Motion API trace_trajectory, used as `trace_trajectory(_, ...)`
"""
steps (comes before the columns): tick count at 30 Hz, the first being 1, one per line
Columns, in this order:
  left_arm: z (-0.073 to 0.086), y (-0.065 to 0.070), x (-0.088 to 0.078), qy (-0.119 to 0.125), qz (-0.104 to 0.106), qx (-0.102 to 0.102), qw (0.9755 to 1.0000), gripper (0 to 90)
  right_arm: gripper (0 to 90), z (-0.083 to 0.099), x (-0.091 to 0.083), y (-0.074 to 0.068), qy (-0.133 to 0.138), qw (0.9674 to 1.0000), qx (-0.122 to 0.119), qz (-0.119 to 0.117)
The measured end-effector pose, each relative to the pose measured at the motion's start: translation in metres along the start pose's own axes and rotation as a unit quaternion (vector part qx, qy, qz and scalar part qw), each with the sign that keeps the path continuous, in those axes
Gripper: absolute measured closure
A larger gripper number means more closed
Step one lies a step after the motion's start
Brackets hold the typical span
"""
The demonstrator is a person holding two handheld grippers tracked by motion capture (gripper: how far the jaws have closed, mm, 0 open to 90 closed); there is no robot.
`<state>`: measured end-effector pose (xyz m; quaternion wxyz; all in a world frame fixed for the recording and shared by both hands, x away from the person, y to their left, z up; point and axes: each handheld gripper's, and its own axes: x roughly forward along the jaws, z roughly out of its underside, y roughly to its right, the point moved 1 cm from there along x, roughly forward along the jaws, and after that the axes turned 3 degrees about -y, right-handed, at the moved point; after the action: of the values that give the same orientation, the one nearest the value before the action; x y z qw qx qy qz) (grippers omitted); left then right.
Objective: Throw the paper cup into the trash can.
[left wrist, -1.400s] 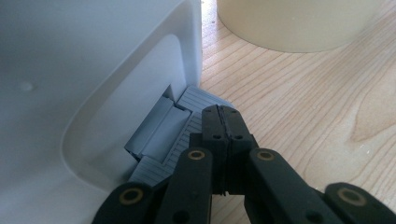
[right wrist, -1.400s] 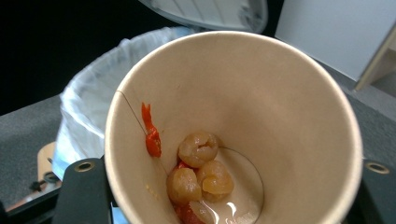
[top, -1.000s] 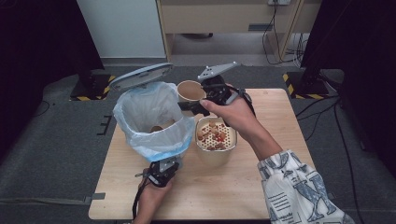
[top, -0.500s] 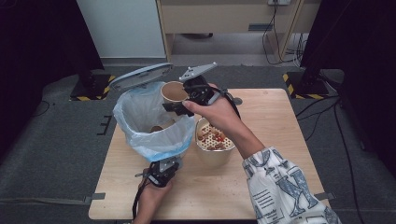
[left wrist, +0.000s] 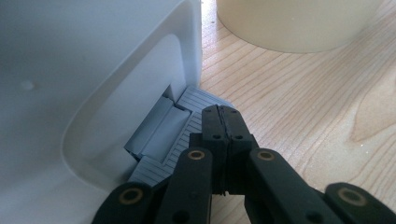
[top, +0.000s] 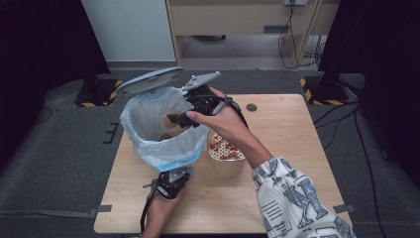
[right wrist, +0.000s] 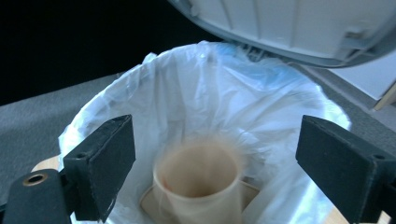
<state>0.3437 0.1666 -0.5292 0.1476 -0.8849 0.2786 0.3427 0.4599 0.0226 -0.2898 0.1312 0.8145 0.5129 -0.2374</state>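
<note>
The right tool (top: 181, 119) hangs over the open mouth of the white bin (top: 171, 148), whose blue-tinted liner bag (right wrist: 205, 93) folds out over the rim. Its jaws stand spread and have just been opening; nothing sits between the pads. Below them, in the right gripper view, the paper cup (right wrist: 201, 184) is inside the bag, mouth up and blurred, clear of both jaws. The raised grey lid (top: 148, 81) leans back behind the opening, so the room above the bag is free toward the person's side and closed off at the rear.

The left tool (left wrist: 223, 126) is pressed together, holding nothing, its tips resting on the ribbed grey pedal (left wrist: 161, 140) at the foot of the bin. Just beside the bin stands a cream bowl (top: 227, 153) with reddish food in it, leaving a narrow gap between the two. The tabletop (top: 297, 148) lies bare to the right, and its near edge is close to the left hand (top: 161, 208).

The bin's lower wall is hidden by the bag in the high view; the cup's base is cut off at the frame edge, and what it rests on is hard to make out.
</note>
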Motion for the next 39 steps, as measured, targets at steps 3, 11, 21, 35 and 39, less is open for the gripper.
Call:
trace_trajectory(3,0.0,0.0,0.0,0.0,0.0,0.0,1.0,88.8,12.1,0.004,-0.006,0.005,0.001,1.0,0.005,0.006)
trace_trajectory(11,0.0,0.0,0.0,0.0,0.0,0.0,1.0,88.8,12.3,0.017,-0.019,0.016,-0.005,0.9998,0.013,0.016)
trace_trajectory(21,0.0,0.0,0.0,0.0,0.001,-0.001,1.0,88.8,12.2,0.024,-0.027,0.023,-0.001,0.9993,0.025,0.026)
trace_trajectory(35,0.0,0.0,0.0,0.0,0.002,-0.003,1.0,88.7,11.2,0.039,-0.044,0.037,0.004,0.998,0.045,0.044)
trace_trajectory(39,0.0,0.0,0.0,0.003,0.01,-0.012,0.9999,86.5,10.7,0.047,-0.054,0.042,0.001,0.9974,0.049,0.052)
